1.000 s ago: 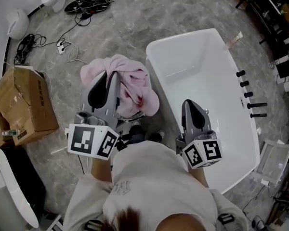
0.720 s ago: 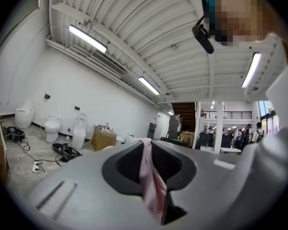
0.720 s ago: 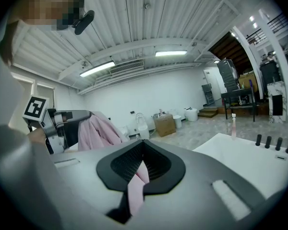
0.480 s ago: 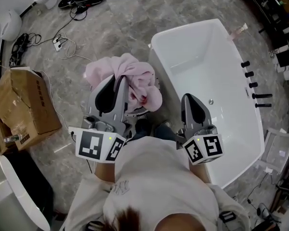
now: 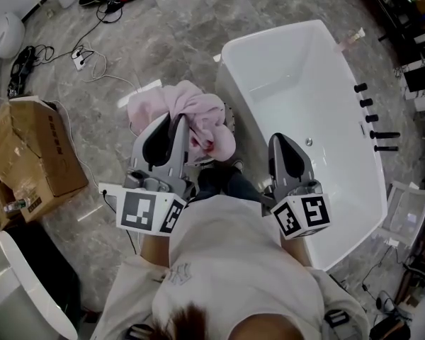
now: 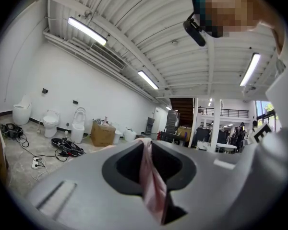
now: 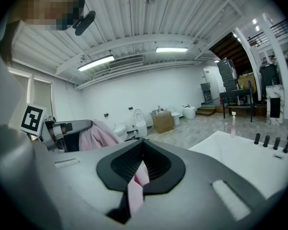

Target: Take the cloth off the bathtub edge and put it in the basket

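Observation:
A pink cloth [image 5: 198,115] is bunched up left of the white bathtub [image 5: 326,83]. My left gripper [image 5: 176,122] is shut on it, and a pink fold runs between its jaws [image 6: 151,181]. Under the bundle, part of a dark wire basket rim [image 5: 210,163] shows; the rest is hidden. My right gripper [image 5: 282,139] hovers over the tub's near rim, jaws shut on a thin strip of pink cloth [image 7: 136,188]. In the head view that strip is hidden under the gripper. The right gripper view shows the left gripper [image 7: 62,128] with its cloth [image 7: 98,135].
An open cardboard box [image 5: 35,154] stands on the grey floor at left, with cables and a power strip [image 5: 85,59] beyond it. Black taps [image 5: 372,129] line the tub's far side. The person's shoes [image 5: 223,181] are between basket and tub. Toilets [image 6: 50,123] stand along the far wall.
My left gripper and the pink bundle have sunk a little over the basket. My right gripper has drifted slightly along the tub's rim. Both grips are unchanged.

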